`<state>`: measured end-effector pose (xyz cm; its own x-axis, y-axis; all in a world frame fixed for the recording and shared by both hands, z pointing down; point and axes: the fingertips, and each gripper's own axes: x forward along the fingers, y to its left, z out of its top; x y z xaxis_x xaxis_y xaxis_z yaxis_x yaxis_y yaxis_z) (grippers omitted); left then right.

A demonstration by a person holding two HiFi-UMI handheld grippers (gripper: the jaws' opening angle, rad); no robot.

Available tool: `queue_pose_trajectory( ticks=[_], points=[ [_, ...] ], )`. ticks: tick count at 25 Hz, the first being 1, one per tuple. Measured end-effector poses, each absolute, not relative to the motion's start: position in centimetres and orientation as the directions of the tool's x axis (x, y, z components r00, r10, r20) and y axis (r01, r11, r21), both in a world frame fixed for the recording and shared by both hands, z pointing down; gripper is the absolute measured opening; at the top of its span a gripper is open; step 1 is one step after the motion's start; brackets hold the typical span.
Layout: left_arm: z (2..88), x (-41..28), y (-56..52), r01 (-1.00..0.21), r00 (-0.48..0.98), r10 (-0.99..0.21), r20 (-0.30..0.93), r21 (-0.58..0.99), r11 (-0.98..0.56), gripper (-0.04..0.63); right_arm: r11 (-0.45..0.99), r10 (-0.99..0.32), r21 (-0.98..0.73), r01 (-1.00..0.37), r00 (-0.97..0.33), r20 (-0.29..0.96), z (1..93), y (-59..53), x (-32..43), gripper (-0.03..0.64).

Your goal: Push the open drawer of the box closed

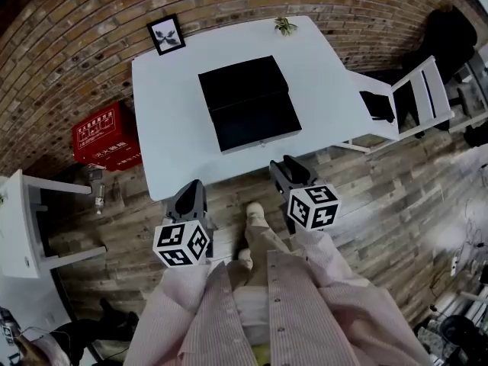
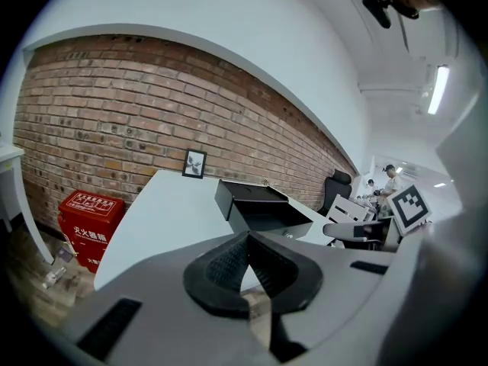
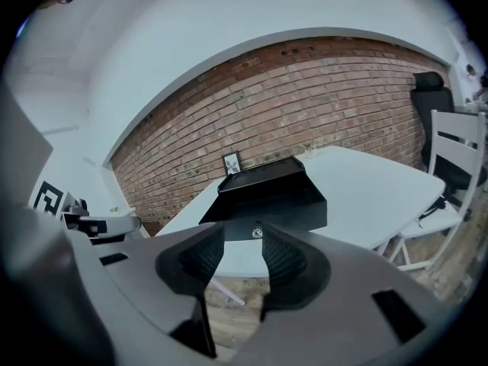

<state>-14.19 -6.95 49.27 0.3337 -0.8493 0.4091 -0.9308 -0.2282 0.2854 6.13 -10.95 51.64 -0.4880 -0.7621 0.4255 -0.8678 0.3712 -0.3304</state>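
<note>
A black box [image 1: 240,86] lies in the middle of the white table [image 1: 164,128]. Its drawer [image 1: 258,126] stands pulled out toward me, with a small silver knob [image 3: 258,232] on the front. My left gripper [image 1: 191,189] hangs over the wooden floor just short of the table's near edge, left of the drawer. In the left gripper view its jaws [image 2: 247,239] meet at the tips, shut on nothing, and the box [image 2: 259,203] lies ahead to the right. My right gripper [image 1: 288,165] is open, near the table's edge, and the drawer front [image 3: 278,212] shows between its jaws [image 3: 241,239].
A framed picture [image 1: 166,34] and a small plant [image 1: 285,26] stand at the table's back edge by the brick wall. A red box [image 1: 107,137] and a bottle [image 1: 97,191] sit on the floor at left. A white chair [image 1: 408,97] stands to the right, another white table [image 1: 19,227] at far left.
</note>
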Motion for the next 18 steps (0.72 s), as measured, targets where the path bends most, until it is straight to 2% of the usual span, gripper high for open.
queue_pose_trajectory(
  ticks=[18],
  points=[
    [54.1,-12.7,-11.2,-0.931,0.292,-0.802,0.522,0.347,-0.113,-0.005,0.379,-0.639,-0.393,-0.838,-0.544,0.544,57.1,-15.5,4.0,0.153]
  ],
)
